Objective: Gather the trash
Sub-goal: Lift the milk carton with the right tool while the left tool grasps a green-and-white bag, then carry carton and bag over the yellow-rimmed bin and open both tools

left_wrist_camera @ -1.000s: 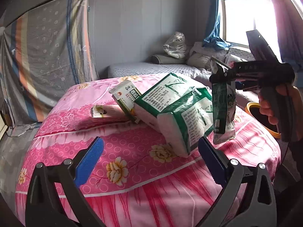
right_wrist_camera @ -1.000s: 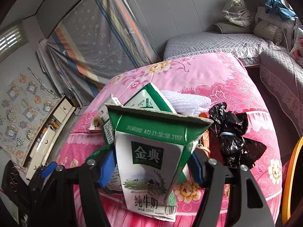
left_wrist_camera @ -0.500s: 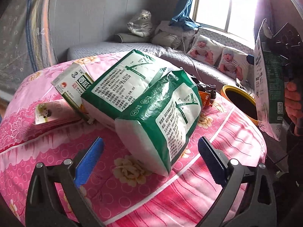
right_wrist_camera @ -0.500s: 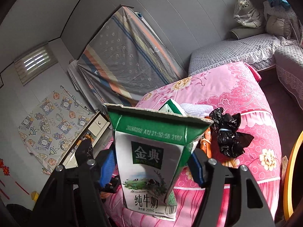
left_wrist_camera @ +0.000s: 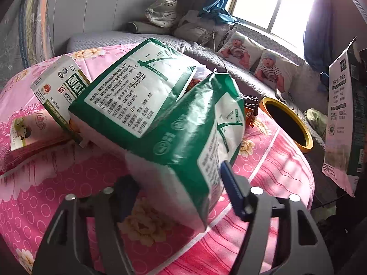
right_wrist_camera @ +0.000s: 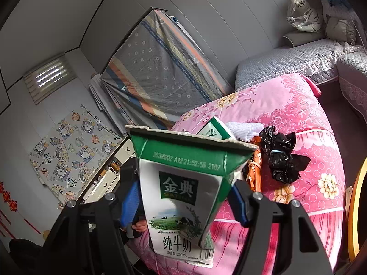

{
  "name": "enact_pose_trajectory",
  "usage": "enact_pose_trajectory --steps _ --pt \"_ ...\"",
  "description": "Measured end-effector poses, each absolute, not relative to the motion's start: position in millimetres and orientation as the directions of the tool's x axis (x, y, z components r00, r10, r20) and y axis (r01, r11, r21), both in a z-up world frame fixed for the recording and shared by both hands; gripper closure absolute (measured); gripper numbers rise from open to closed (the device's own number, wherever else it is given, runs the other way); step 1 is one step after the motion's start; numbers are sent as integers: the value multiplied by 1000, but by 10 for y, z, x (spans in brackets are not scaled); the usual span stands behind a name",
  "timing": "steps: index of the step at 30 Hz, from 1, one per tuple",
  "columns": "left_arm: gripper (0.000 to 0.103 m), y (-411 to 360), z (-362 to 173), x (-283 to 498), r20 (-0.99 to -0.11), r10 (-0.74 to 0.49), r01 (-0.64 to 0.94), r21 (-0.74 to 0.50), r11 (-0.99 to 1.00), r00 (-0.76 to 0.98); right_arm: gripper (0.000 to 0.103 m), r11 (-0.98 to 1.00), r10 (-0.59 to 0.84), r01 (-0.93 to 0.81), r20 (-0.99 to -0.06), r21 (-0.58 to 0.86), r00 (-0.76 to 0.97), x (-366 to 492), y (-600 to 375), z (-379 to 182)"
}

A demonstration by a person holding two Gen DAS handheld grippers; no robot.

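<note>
The right gripper (right_wrist_camera: 185, 202) is clamped on a flattened milk carton (right_wrist_camera: 183, 197), held up beside the yellow-rimmed bin (left_wrist_camera: 286, 123). The left gripper (left_wrist_camera: 181, 188) straddles the near corner of a green tissue pack (left_wrist_camera: 160, 119) on the pink bedspread (left_wrist_camera: 57, 178) — its pads seem to touch it, though one is hidden.

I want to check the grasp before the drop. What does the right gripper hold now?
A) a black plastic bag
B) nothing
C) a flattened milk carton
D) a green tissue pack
C: in the right wrist view the flattened milk carton sits clamped between the blue pads of the right gripper, while the black plastic bag lies apart on the pink quilt.
</note>
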State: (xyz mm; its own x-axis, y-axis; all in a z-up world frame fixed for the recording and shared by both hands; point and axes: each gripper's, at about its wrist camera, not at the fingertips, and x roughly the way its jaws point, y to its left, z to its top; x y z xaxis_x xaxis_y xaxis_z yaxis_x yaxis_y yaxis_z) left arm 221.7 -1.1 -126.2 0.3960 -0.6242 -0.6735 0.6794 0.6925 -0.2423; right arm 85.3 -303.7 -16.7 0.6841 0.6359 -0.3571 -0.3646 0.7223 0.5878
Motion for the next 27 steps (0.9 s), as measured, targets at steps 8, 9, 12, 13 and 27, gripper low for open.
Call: enact_pose_trajectory --steps 8,9,12,13,27 --pt "82 318 -957 1845 -605 -636 669 -218 711 479 40 724 623 -349 -347 595 701 707 -3179 -128" --pt "82 371 -915 1790 -591 -638 663 -218 716 494 40 725 619 -345 -343 597 707 686 -3202 -123" --pt "82 538 -784 1651 -534 -658 640 -257 725 531 40 728 602 -328 -334 602 725 628 -3270 -105" --pt "82 569 -739 1598 -512 -666 633 -272 725 542 40 730 596 -321 -333 603 730 609 -3294 -106" --pt "82 22 -198 1434 -403 -685 641 -262 722 607 40 806 352 -83 -361 586 863 313 -4120 -190"
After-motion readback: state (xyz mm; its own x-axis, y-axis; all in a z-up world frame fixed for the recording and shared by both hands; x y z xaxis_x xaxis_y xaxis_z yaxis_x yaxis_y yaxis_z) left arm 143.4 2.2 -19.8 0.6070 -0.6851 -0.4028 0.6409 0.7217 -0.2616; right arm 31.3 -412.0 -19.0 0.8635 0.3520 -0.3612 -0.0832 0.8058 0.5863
